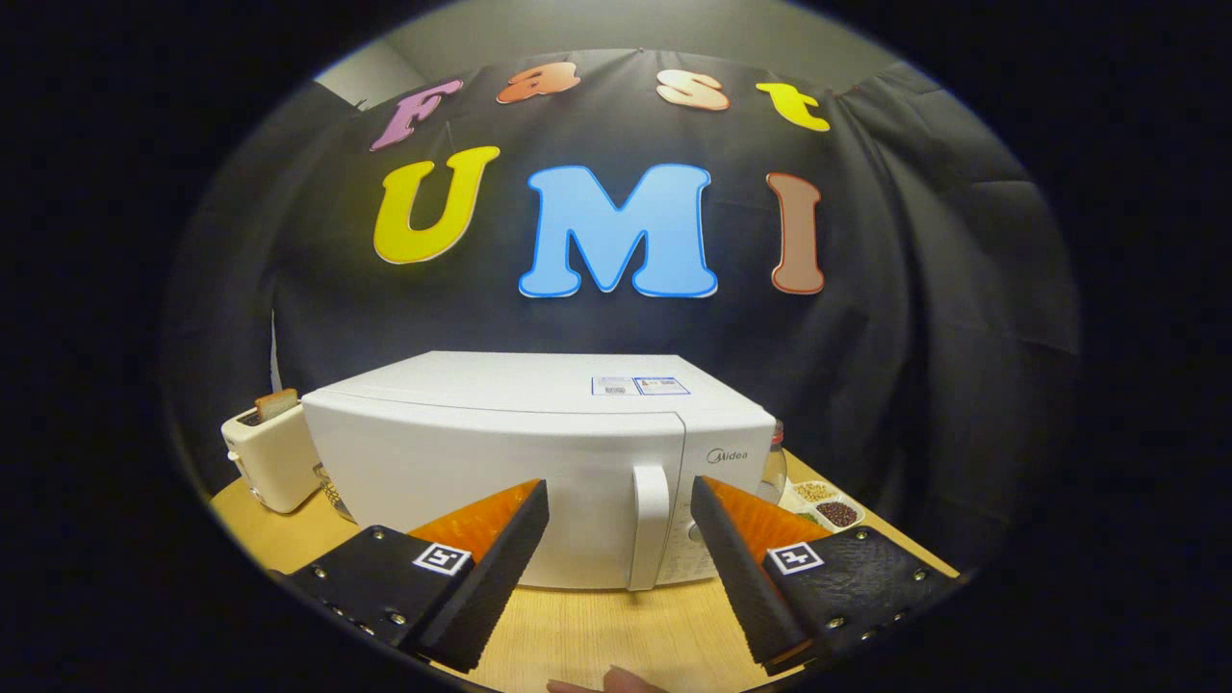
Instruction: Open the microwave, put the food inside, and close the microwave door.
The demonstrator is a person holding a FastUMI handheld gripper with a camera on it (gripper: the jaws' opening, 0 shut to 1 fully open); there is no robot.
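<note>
A white box-shaped microwave [539, 462] with its door shut stands on the light wooden table [597, 635], just ahead of the gripper [620, 510], whose two black-and-orange fingers [491, 539] are spread wide apart, holding nothing, with the microwave's white vertical handle [650, 525] showing between them. To the microwave's left stands a cream toaster [269, 457] with a slice of bread [276, 403] in its slot; to its right lies a white compartmented tray of grains and beans [826, 505].
</note>
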